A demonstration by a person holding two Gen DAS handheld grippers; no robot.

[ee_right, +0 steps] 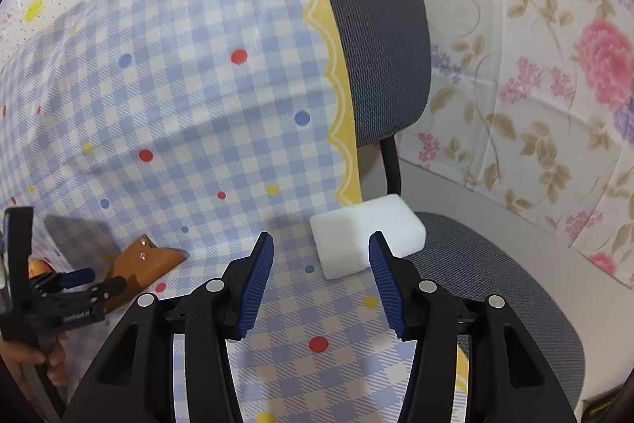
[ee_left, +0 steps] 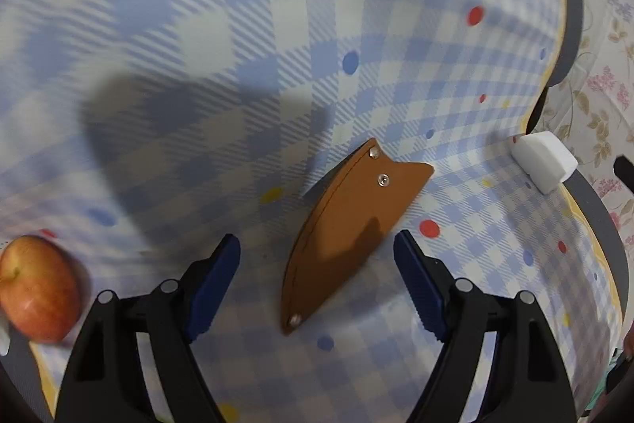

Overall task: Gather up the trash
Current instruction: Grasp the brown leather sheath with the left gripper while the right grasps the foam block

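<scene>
Left tongs (ee_left: 317,256) spread wide, empty, hovered over brown leather sheath (ee_left: 348,228) lying flat mid-bench (ee_left: 198,46), pads not touching it. Right tongs (ee_right: 321,260) parted, empty, aimed at white foam block (ee_right: 366,236) at bench edge, just beside grey chair (ee_right: 376,26). Apple (ee_left: 37,288) near left edge, well apart from sheath

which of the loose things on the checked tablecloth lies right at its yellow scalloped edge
The white foam block: it sits against the yellow border beside the grey chair. The brown leather sheath and the red apple lie further in on the cloth.
</scene>
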